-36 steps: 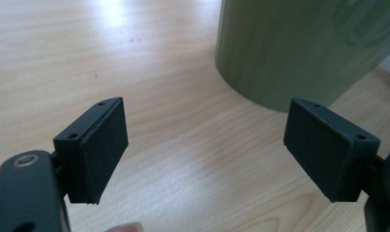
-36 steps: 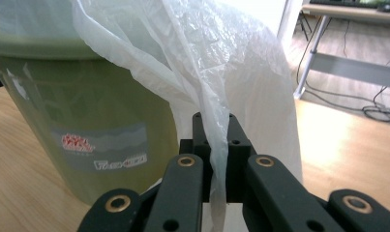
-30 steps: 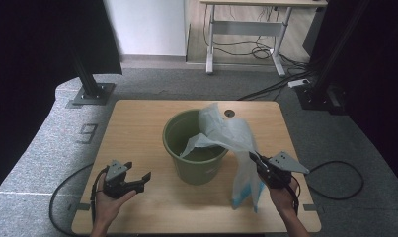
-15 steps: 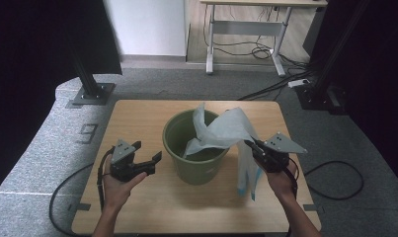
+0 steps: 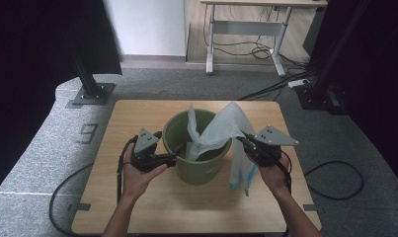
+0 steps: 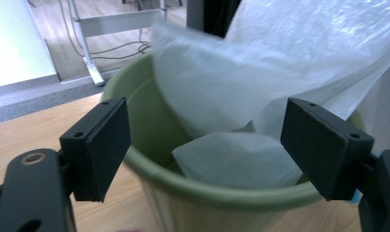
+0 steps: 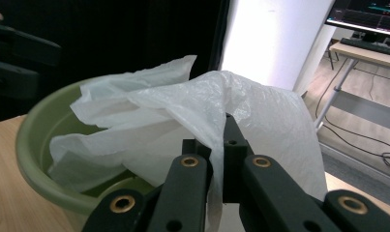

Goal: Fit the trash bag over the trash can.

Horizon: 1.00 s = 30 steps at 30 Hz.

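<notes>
A thin white plastic bag [image 5: 221, 131] hung partly inside a green bucket [image 5: 199, 168] in the middle of the wooden table [image 5: 137, 207], its other end trailing over the rim. The right gripper [image 5: 243, 140] was clamped on the bag's upper edge. The left gripper [image 5: 173, 158] stood with jaws apart, empty, at the bucket's near rim.

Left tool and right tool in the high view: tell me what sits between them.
Between the left tool and the right tool stands the green bucket, with the white plastic bag draped into it, held by the right tool.
</notes>
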Motion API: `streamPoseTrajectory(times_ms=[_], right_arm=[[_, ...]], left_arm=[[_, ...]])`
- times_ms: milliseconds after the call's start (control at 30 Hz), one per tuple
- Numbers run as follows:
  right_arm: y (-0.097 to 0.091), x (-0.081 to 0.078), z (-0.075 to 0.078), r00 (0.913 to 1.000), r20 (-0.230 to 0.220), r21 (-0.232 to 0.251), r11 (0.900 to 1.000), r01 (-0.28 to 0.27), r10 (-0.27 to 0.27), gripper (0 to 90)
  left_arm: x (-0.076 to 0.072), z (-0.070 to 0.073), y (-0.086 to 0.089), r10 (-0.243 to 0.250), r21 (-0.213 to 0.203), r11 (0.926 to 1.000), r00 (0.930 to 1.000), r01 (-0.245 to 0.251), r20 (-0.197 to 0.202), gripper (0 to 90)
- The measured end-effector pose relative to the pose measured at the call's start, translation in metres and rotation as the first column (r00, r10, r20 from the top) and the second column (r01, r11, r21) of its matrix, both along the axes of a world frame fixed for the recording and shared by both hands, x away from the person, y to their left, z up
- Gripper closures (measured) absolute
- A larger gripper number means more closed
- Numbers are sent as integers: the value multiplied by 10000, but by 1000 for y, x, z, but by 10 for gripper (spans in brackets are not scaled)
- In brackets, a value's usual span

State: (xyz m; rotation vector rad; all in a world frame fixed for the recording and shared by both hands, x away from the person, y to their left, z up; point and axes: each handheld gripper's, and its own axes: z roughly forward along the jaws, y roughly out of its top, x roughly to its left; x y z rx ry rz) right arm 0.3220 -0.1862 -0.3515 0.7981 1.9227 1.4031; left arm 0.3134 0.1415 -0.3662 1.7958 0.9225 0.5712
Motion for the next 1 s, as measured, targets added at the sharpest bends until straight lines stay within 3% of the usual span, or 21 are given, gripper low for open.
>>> streamPoseTrajectory(times_ms=[333,633,800,1000], right_arm=[[18,-7,11,9989,148,-216,9988,-448,451,886],[24,5,6,9981,-340,-206,9984,-518,511,886],[27,10,3,9974,-548,4,9989,-474,473,886],[28,15,3,9957,-781,291,9985,-471,492,886]], left_arm=[[-5,1,-9,-507,11,9987,9986,507,142,177],[-4,0,-17,-895,-36,9960,9958,896,169,172],[-2,-1,-25,-928,-65,9957,9956,929,115,167],[-4,2,-36,-1306,-63,9914,9914,1306,53,167]])
